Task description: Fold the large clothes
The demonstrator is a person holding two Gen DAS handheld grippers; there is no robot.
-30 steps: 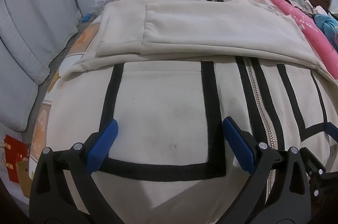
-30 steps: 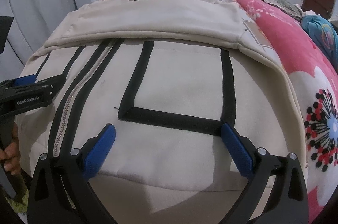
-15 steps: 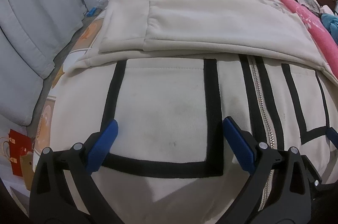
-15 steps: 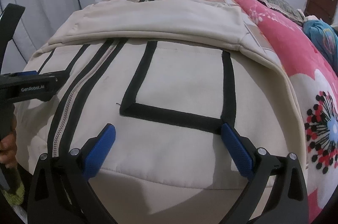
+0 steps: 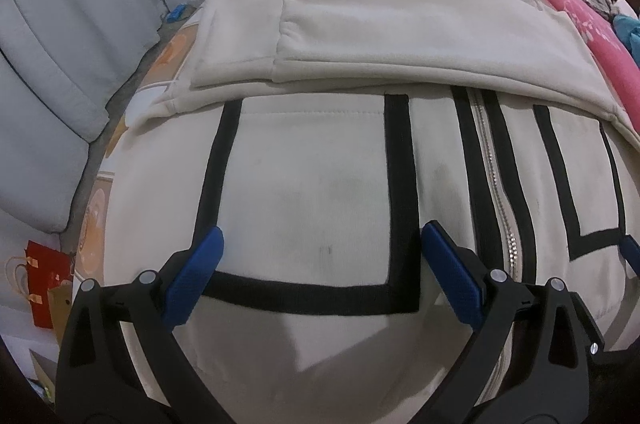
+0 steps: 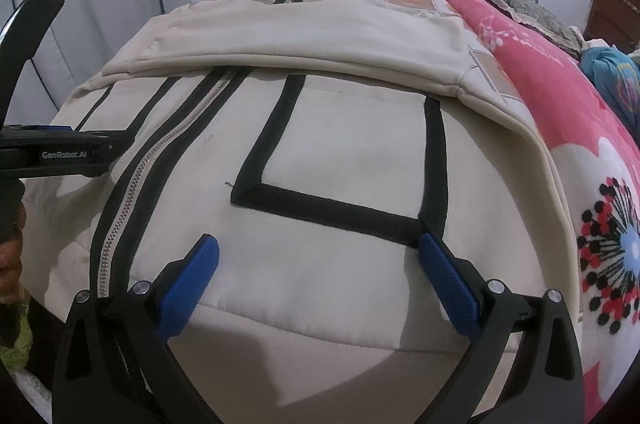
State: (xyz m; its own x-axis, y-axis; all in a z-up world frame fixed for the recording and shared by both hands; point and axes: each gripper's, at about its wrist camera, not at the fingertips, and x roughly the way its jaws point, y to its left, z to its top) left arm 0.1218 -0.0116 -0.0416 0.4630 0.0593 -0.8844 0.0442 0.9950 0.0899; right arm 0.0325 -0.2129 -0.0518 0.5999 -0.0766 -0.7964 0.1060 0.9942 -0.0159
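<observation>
Bed-spread jacket (image 5: 320, 184) beneath both grippers' wide-apart jaws.

One piece of lettering can be read. In the right wrist view, "GenRobot.AI" is printed in pale letters on the black side of the left claw (image 6: 60, 154), which reaches in from the left edge of the picture. The last characters are small and slightly blurred, so only the dot and the two letters after it are less certain. In the left wrist view no lettering can be read. A red paper bag (image 5: 42, 274) at the lower left of that view carries pale marks, but these are too small and blurred to be read as text.
</observation>
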